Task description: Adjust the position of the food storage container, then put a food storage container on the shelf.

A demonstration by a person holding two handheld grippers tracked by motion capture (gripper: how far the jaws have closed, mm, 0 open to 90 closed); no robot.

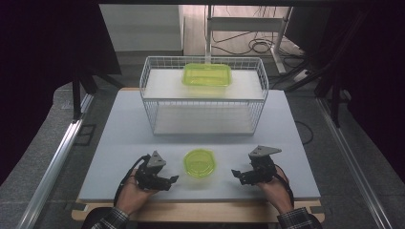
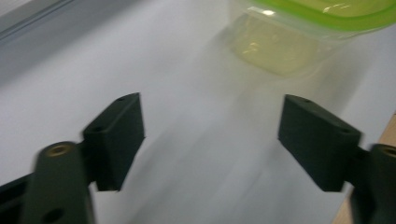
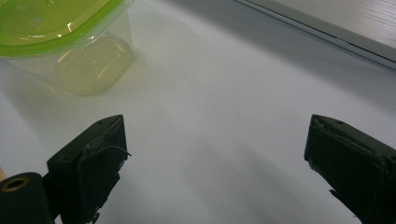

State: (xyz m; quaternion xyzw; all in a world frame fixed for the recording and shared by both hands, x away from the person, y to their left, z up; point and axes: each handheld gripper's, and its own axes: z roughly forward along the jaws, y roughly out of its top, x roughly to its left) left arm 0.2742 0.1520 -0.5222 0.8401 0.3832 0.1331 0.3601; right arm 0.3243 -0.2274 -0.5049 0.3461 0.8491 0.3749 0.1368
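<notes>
We are holding the left gripper and right gripper agape (nothing between either's jaws) flanking the lidded green container at lower centre, where an uneven approach could be shoving it sideways.

A recording lab or test workspace is indicated: a pale grey rectangular tabletop is flanked by dark curtains and aluminium floor rails. Behind the table, loose black cables are seen on the wooden floor beside a white metal desk frame.
</notes>
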